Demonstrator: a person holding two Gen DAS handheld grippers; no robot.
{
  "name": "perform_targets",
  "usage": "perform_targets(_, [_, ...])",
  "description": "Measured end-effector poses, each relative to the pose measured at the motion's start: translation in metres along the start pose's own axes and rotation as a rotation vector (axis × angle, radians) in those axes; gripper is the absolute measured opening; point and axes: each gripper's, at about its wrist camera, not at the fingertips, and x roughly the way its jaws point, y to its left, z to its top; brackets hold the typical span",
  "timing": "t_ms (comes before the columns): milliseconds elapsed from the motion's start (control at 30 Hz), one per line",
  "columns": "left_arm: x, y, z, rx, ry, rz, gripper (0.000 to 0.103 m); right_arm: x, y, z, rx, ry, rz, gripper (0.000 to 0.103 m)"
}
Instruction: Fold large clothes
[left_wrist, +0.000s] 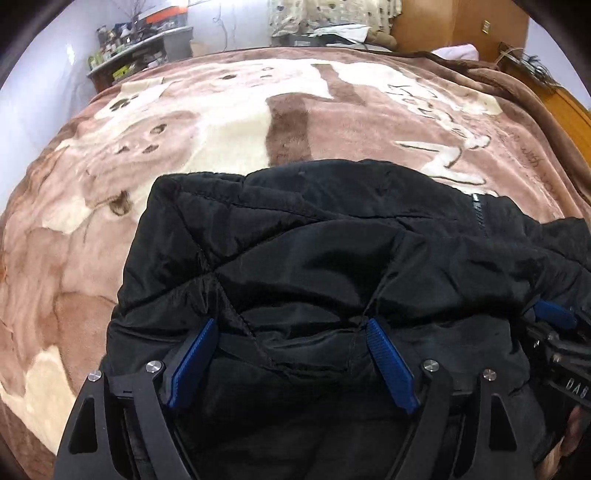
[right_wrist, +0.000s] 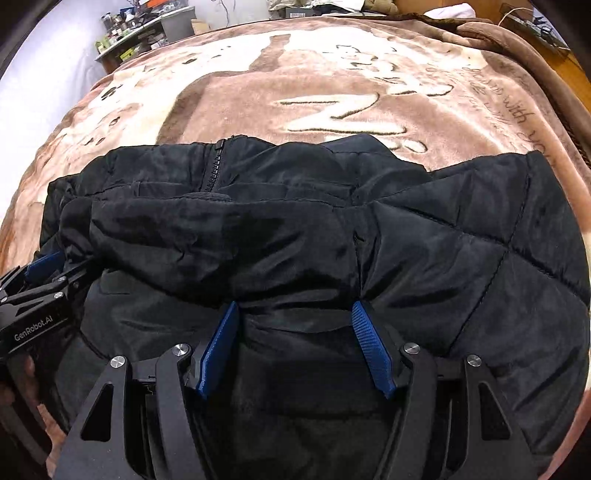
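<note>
A black quilted jacket (left_wrist: 314, 240) lies across the near part of a bed, its zipper (left_wrist: 478, 212) showing toward the right. My left gripper (left_wrist: 290, 321) points steeply down, its blue pads set wide with a thick fold of jacket bunched between them; seams pull toward the right fingertip. In the right wrist view the same jacket (right_wrist: 461, 240) fills the foreground, zipper (right_wrist: 214, 166) at upper left. My right gripper (right_wrist: 293, 304) likewise pinches a puffy fold, and creases converge at its pads. Each gripper appears at the edge of the other's view, side by side.
A brown and cream plush blanket (left_wrist: 221, 129) covers the bed beyond the jacket. A cluttered shelf (left_wrist: 140, 48) stands at the back left, piled bedding (left_wrist: 332, 29) at the head, and wooden furniture (left_wrist: 461, 22) at the back right. A hand shows at the lower left (right_wrist: 14, 387).
</note>
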Motion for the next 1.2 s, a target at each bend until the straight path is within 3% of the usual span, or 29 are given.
perform_targets(200, [-0.040,0.022,-0.004,-0.005,-0.034,-0.089,0.083,-0.048,-0.007,-0.010,-0.036,-0.093,0.043,0.064])
perform_targets(367, [-0.070,0.058,-0.019,-0.027,-0.075,-0.079,0.085,-0.094,-0.033,-0.042,-0.036,-0.198,0.025,0.064])
perform_targets(467, [-0.080,0.086,-0.034,-0.056,-0.096,-0.046,0.089,-0.108,-0.061,-0.064,0.008,-0.218,0.020,0.066])
perform_targets(567, [-0.075,0.111,-0.046,-0.072,-0.073,-0.104,0.089,-0.113,-0.098,-0.087,0.076,-0.202,0.005,0.076])
perform_targets(667, [-0.061,0.130,-0.054,-0.105,-0.012,-0.187,0.091,-0.110,-0.124,-0.098,0.114,-0.149,-0.004,0.077])
perform_targets(733, [-0.053,0.136,-0.058,-0.100,0.015,-0.195,0.091,-0.106,-0.143,-0.103,0.157,-0.121,0.023,0.077])
perform_targets(867, [-0.035,0.139,-0.061,-0.103,0.090,-0.335,0.094,-0.099,-0.175,-0.109,0.265,-0.106,0.118,0.077])
perform_targets(1200, [0.007,0.120,-0.058,-0.034,0.210,-0.367,0.103,-0.060,-0.195,-0.095,0.311,-0.033,0.333,0.079])
